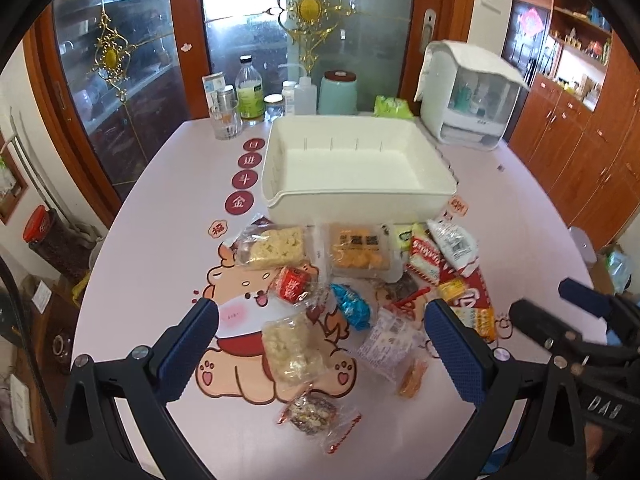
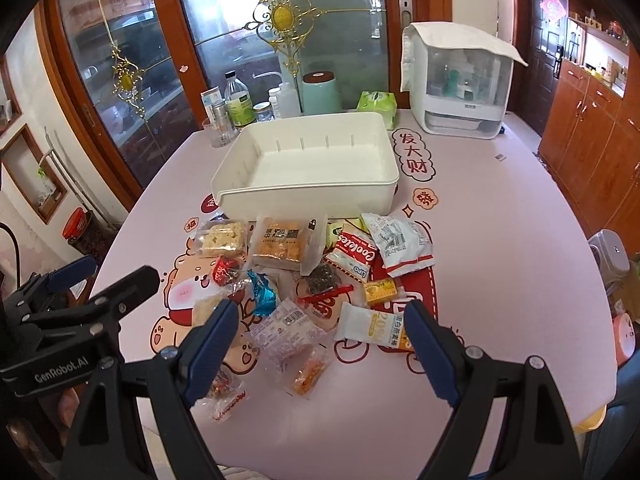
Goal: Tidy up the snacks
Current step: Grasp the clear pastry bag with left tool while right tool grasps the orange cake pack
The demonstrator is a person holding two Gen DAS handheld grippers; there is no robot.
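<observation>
An empty white plastic bin (image 1: 356,196) (image 2: 308,196) stands on the table behind a pile of wrapped snacks. The pile holds a rice-crisp pack (image 1: 272,246), an orange cracker tray (image 1: 360,250) (image 2: 280,244), a blue foil sweet (image 1: 352,306) (image 2: 262,292), a red cookie pack (image 2: 354,258) and a white pouch (image 2: 400,242). My left gripper (image 1: 320,322) is open above a clear pack of pale puffs (image 1: 290,350). My right gripper (image 2: 320,320) is open above a pale printed sachet (image 2: 286,330). Neither holds anything.
Bottles, jars and a glass (image 1: 226,120) stand at the table's far edge, with a green jar (image 1: 338,94), a green tissue pack (image 2: 376,106) and a white covered appliance (image 1: 468,96) (image 2: 460,84). Glass doors rise behind; wooden cabinets (image 2: 592,128) line the right.
</observation>
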